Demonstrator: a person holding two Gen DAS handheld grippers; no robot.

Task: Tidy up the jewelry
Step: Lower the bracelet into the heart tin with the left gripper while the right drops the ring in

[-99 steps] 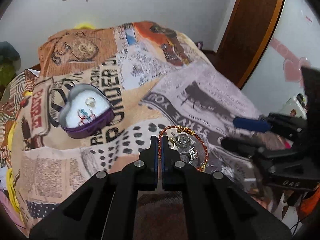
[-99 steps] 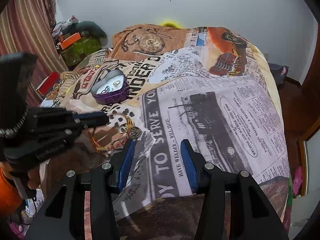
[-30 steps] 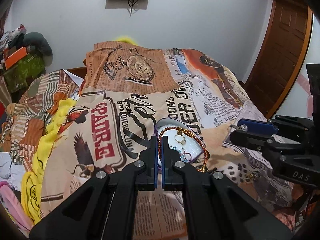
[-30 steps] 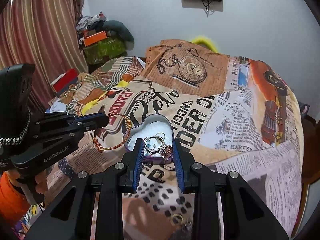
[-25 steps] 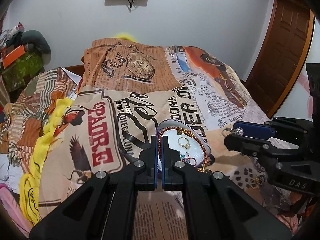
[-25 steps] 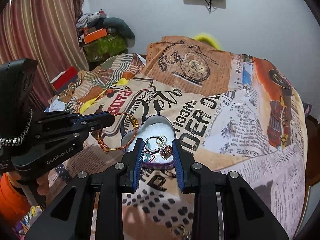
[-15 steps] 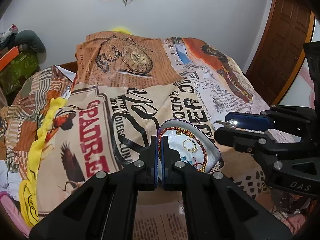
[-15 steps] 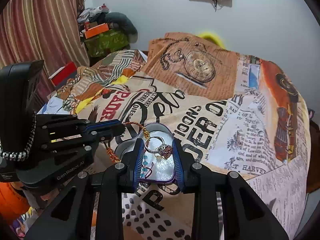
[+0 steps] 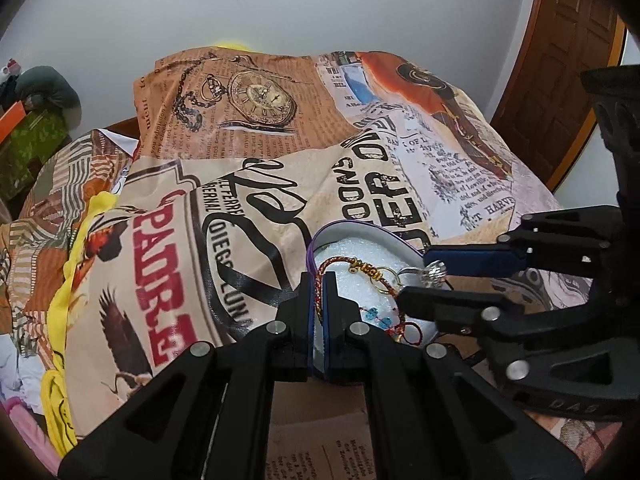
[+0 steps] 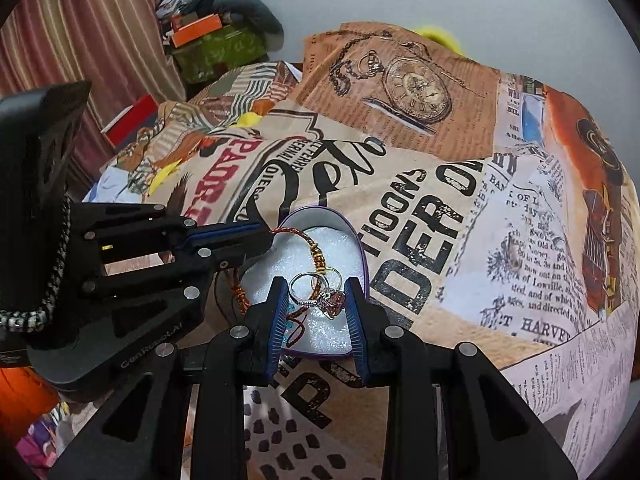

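A purple heart-shaped box [image 9: 352, 227] [image 10: 362, 248] with white foam lining sits open on the bed. My left gripper [image 9: 319, 286] is shut on a red and gold braided bracelet [image 9: 362, 270] [image 10: 316, 258], which hangs over the box. My right gripper [image 10: 316, 296] is shut on a silver ring with a pink stone [image 10: 322, 294] [image 9: 432, 271], held just above the box's foam. A gold ring [image 9: 386, 280] and a blue bead piece [image 9: 374, 316] lie inside the box.
The bed is covered with a newspaper-print cloth [image 9: 248, 152] [image 10: 460, 220]. Yellow fabric [image 9: 76, 240] lies at the left edge. Boxes and clutter [image 10: 212, 36] stand by a striped curtain. A wooden door [image 9: 560, 60] is at the right.
Both grippers have moved forward and down with their pieces. The bracelet and the ring, earlier short of the box, now hang over its foam. Both stayed shut.
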